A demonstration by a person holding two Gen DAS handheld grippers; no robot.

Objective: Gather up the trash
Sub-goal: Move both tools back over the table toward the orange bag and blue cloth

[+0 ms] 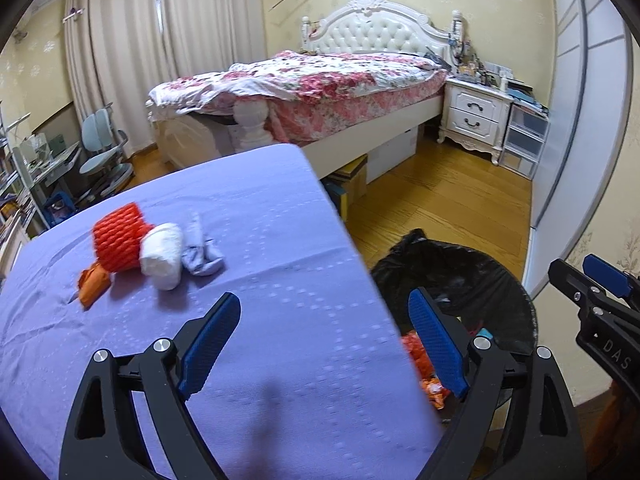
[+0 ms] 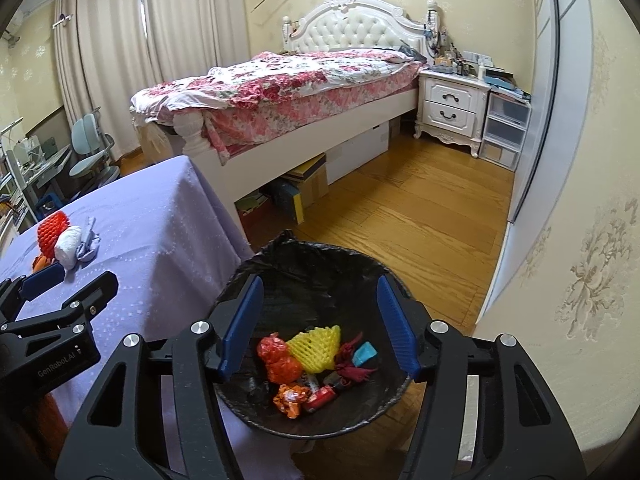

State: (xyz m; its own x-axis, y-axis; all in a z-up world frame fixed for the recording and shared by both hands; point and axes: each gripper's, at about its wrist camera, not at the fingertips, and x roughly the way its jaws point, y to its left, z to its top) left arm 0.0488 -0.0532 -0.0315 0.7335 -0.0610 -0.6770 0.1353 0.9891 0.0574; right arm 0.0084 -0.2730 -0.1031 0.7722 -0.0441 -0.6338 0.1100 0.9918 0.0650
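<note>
Hovering over the bin [image 2: 304, 268], right gripper [image 2: 320, 330] fingers spread, empty; left gripper [image 1: 330, 344] fingers spread above surface [image 1: 260, 208].

I'm working in a home bedroom: ahead of my gripper stands a bed [image 2: 288, 92] with a floral quilt and a tufted white headboard [image 2: 352, 28]. A white nightstand [image 2: 450, 108], long curtains [image 2: 120, 56] and wood flooring [image 2: 400, 216] confirm it.
</note>
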